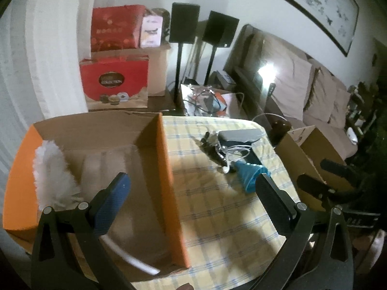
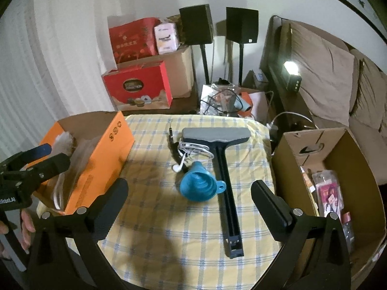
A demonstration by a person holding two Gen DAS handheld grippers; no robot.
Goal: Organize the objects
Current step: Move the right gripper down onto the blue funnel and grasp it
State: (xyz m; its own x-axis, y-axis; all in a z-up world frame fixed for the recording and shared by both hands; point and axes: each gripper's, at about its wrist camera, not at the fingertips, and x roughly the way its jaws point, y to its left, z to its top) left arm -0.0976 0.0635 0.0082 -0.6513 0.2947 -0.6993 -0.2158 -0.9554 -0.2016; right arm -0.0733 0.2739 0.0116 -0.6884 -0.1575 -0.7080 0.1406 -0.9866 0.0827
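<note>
Funnel [image 2: 198,187] (blue) beside squeegee [image 2: 223,169] on table; left gripper [image 1: 193,200], right gripper [image 2: 189,205] both spread, holding nothing.

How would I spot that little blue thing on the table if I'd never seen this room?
Find the checked tablecloth between the orange box and the brown box. At its middle lies a long black squeegee. The blue funnel lies against its handle, below the white earphones: the only bright blue cone there.

Orange box [image 2: 96,159]: matt cardboard. Bench cloth [image 2: 188,217]: woven check fabric. Blue funnel [image 2: 198,188]: smooth, rubbery-looking. Duster [image 1: 53,178]: fluffy white fibres.
</note>
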